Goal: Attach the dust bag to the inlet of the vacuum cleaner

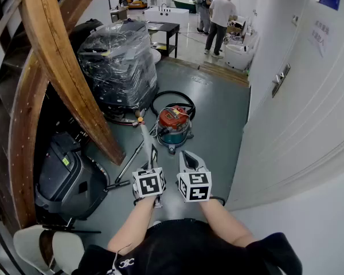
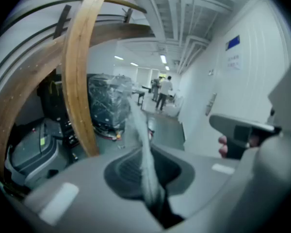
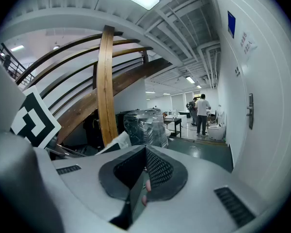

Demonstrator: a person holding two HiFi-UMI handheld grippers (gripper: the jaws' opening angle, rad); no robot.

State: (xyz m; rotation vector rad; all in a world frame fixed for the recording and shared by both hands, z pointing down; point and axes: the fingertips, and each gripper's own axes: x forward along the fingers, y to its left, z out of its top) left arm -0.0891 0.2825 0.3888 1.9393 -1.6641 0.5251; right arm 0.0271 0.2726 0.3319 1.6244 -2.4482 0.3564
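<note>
The plastic-wrapped machine shows you no readable label. Ahead of you, mid-floor, stands the red-and-teal vacuum cleaner, its print too small to read. Your left claw pinches the pale dust bag, seen edge-on. Your right claw is pressed together, holding nothing. The wall notice is illegible.
</note>
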